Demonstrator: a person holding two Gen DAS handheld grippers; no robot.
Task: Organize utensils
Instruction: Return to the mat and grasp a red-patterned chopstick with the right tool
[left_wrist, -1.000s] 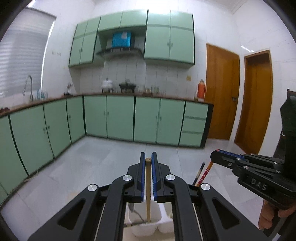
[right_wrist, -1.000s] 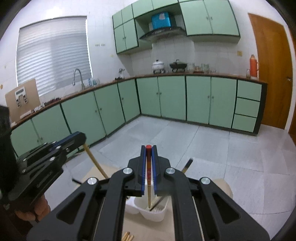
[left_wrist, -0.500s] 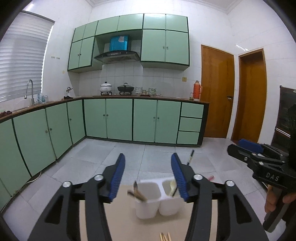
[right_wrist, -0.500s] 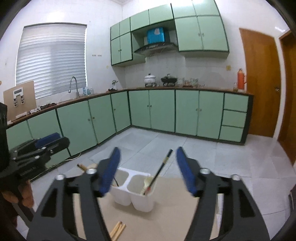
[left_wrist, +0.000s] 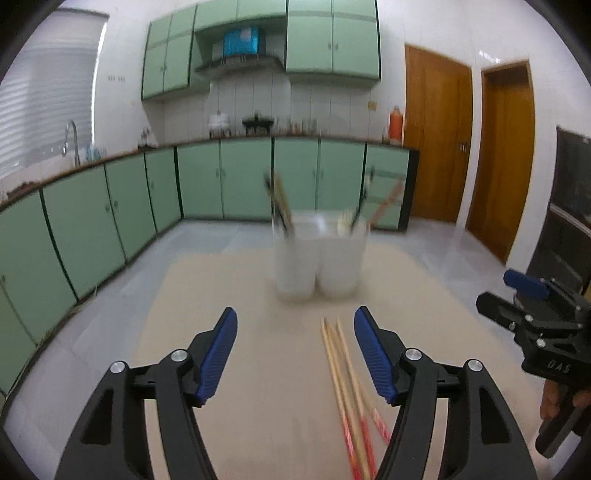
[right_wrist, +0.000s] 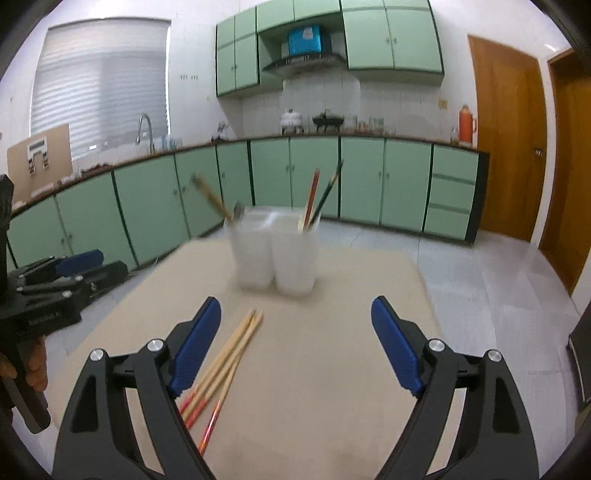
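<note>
A white two-compartment holder (left_wrist: 317, 258) (right_wrist: 275, 251) stands on the beige table (left_wrist: 221, 295) with chopsticks and other utensils upright in both halves. Several loose wooden chopsticks with red ends (left_wrist: 343, 369) (right_wrist: 225, 358) lie on the table in front of it. My left gripper (left_wrist: 294, 314) hovers low over them, jaws opening, nothing gripped; the chopsticks lie just inside its right finger. My right gripper (right_wrist: 296, 302) is also opening and empty, with the chopsticks under its left finger. Each gripper shows at the edge of the other's view (left_wrist: 532, 295) (right_wrist: 55, 273).
Green kitchen cabinets (right_wrist: 332, 177) line the far wall and the left side, across grey floor tiles. Wooden doors (left_wrist: 436, 140) stand at the right. The table's far edge runs just behind the holder, with bare tabletop on both sides of it.
Both grippers were shut on a chopstick above the holder. They let go, opened wide, drew back and sank toward the loose chopsticks; the released chopsticks now stand in the holder.
</note>
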